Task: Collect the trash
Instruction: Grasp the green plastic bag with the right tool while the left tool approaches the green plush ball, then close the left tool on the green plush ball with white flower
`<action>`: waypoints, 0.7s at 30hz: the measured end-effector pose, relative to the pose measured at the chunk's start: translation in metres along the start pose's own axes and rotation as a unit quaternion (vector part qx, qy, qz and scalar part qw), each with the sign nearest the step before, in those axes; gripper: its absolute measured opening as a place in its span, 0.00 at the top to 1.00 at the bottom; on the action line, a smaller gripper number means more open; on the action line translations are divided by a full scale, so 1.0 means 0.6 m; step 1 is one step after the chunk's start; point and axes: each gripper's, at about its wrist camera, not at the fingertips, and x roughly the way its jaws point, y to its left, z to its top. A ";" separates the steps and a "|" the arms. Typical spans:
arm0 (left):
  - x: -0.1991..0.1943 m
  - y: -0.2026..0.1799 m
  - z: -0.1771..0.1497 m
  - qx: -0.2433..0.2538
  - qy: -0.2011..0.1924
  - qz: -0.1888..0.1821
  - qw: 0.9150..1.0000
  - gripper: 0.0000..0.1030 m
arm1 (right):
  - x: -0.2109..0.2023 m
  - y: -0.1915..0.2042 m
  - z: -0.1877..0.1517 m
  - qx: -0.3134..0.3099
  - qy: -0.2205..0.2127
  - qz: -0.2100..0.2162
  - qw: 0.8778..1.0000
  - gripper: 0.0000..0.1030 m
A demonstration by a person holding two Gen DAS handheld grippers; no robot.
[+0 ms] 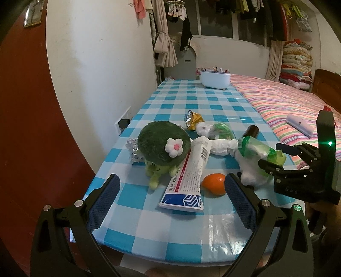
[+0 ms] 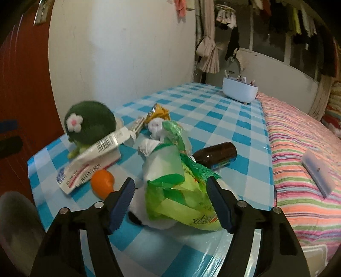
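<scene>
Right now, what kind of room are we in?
Most likely a bedroom at home: a bed with a striped cover runs beside the checked table, clothes hang overhead, and folded blankets are stacked in the corner.

This is a lived-in bedroom in a home. A bed (image 1: pixel 277 100) with a striped pink cover runs along the right of the fingers, folded quilts (image 1: pixel 295 64) are stacked at its far end, and clothes (image 1: pixel 251 8) hang on a rail above the window beyond. Ahead of the fingers, the surface (image 1: pixel 191 102) wears a blue checked cloth, and a tied-back curtain (image 1: pixel 165 49) hangs past it.
</scene>
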 end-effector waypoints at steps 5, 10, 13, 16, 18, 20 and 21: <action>0.014 0.014 0.010 -0.006 0.000 0.008 1.000 0.05 | 0.014 0.000 -0.002 -0.015 0.010 0.009 1.000 0.66; 0.037 0.035 0.013 -0.020 0.009 0.014 1.000 0.05 | 0.001 -0.010 0.002 0.008 -0.015 0.016 1.000 0.74; 0.058 0.043 0.016 -0.025 0.018 0.016 0.999 0.05 | -0.015 -0.009 0.004 0.015 -0.040 0.018 0.999 0.74; 0.081 0.049 0.022 -0.030 0.027 0.010 0.999 0.05 | -0.027 -0.004 0.005 0.015 -0.057 0.019 0.998 0.74; 0.096 0.051 0.028 -0.033 0.034 0.005 0.999 0.05 | -0.032 0.001 0.005 0.015 -0.066 0.021 0.997 0.74; 0.112 0.051 0.035 -0.034 0.038 0.000 0.999 0.05 | -0.035 0.004 0.004 0.013 -0.068 0.022 0.997 0.74; 0.118 0.051 0.039 -0.034 0.038 0.001 0.999 0.05 | -0.037 0.005 0.004 0.014 -0.069 0.023 0.997 0.74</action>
